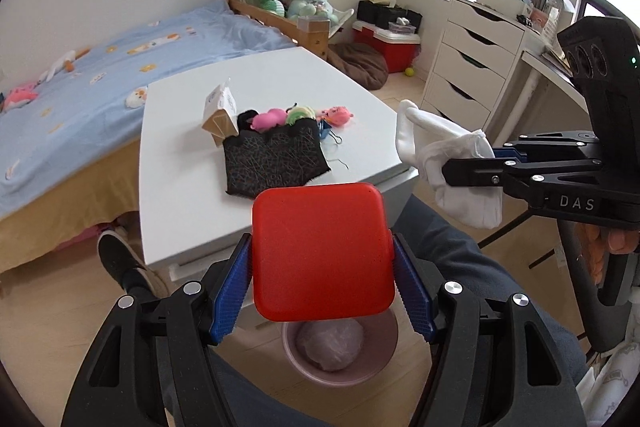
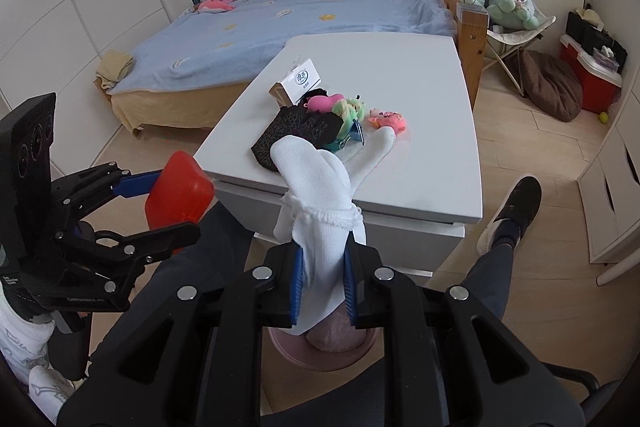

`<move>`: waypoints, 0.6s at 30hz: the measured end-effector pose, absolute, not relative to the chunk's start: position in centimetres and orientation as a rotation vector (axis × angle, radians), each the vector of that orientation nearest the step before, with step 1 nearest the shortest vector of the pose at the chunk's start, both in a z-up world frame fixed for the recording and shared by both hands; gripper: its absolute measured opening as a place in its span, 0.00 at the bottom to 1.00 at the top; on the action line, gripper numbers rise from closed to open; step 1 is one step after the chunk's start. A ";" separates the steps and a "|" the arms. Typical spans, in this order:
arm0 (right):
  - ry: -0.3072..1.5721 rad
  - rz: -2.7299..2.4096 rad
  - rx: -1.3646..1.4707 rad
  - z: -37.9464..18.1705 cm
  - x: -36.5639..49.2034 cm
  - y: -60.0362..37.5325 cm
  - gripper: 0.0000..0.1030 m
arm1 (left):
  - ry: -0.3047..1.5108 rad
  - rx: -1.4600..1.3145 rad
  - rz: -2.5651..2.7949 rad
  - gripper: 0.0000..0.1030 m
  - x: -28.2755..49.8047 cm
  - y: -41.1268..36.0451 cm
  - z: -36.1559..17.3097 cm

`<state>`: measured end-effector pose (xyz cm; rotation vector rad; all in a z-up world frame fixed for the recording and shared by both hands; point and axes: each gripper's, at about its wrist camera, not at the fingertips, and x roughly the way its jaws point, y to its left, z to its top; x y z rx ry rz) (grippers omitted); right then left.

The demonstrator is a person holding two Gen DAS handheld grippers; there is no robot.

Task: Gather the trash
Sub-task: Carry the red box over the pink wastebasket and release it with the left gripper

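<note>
The pink bin (image 1: 340,347) stands on the floor directly under both grippers. The left gripper (image 1: 322,291) clamps a red box (image 1: 320,251) by its sides. The right gripper (image 2: 322,287) is closed on a white sock (image 2: 320,183) that hangs lengthwise over the bin and seems nearer.

The letters "DAS" are showing in pale print on the black body of the right tool (image 1: 460,175) — nothing more of that word is readable. A blue logo is sitting on the white carton (image 2: 298,83) on the table (image 2: 420,155) — too small to read.
</note>
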<state>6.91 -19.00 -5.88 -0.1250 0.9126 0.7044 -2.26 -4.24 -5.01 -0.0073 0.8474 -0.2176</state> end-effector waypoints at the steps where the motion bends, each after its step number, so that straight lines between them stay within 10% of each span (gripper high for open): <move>1: 0.917 0.706 -0.116 -6.1 6.7 -19.1 0.16 | 0.858 -0.012 -0.225 0.63 -2.3 -4.4 -5.5; 6: 0.932 0.706 -0.102 -6.8 6.2 -19.4 0.16 | 0.883 -0.018 -0.258 0.67 -3.0 -5.4 -6.8; 8: 0.935 0.703 -0.102 -7.0 6.2 -19.5 0.16 | 0.874 -0.026 -0.265 0.90 -3.0 -5.5 -6.8; 18: 0.943 0.706 -0.109 -7.6 6.0 -19.3 0.16 | 0.868 -0.047 -0.215 0.93 -2.9 -4.7 -6.8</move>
